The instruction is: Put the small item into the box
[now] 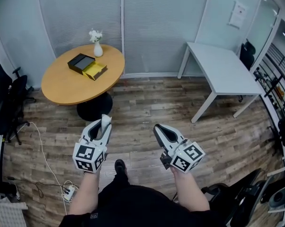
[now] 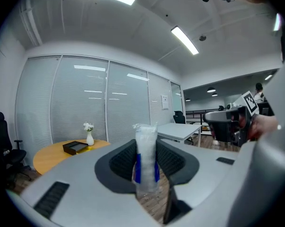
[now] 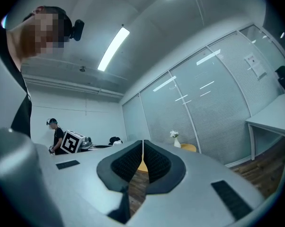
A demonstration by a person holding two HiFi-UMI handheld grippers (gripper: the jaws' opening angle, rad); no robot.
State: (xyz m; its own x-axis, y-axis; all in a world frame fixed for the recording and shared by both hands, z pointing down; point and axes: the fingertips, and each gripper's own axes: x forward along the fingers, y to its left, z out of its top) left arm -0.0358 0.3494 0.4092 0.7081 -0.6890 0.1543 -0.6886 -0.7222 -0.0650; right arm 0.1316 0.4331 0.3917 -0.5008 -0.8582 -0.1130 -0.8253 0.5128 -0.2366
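One slim clear packet (image 2: 146,148) bears blue bands.

We place packet (image 2: 145,145) between left gripper (image 1: 106,122) jaws. Ahead of those jaws, slightly left: table (image 1: 66,86). On it box (image 1: 82,62), vase (image 1: 98,48) just behind box. Right gripper (image 1: 157,127) right of left jaws, apart. Desk (image 1: 227,70) ahead-right of right jaws. Chair (image 1: 7,103) far left, beside table.

Round wooden table (image 1: 69,85), black box (image 1: 81,63) on it, yellow tray (image 1: 95,70) touching box, white flower vase (image 1: 98,48) near
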